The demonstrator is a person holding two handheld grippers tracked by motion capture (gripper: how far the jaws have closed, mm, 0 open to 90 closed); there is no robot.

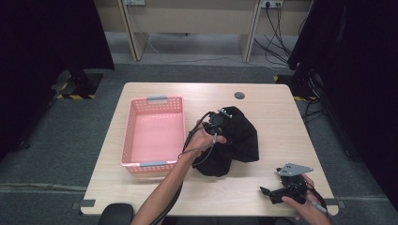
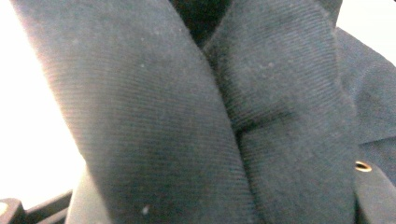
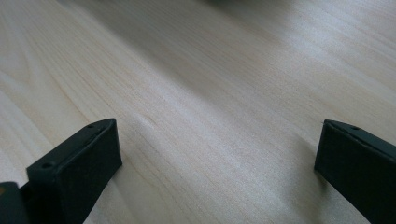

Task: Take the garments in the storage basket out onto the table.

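Observation:
A black garment (image 1: 241,138) lies bunched in the middle of the wooden table (image 1: 272,108). My left gripper (image 1: 220,117) is at the top left of the heap and seems shut on a fold of it. In the left gripper view the dark ribbed cloth (image 2: 154,121) presses close to the camera and hides the jaws; a small brass eyelet (image 2: 363,166) shows at the right. My right gripper (image 1: 265,191) rests low near the table's front right edge, pointing left. Its jaws stand wide apart, and the right gripper (image 3: 219,163) holds nothing over bare wood (image 3: 210,70).
A pink plastic basket (image 1: 129,126) with grey handles stands empty to the left of the garment. A round cable port (image 1: 239,95) sits near the table's far edge. Dark curtains flank both sides, and cables hang at the back right.

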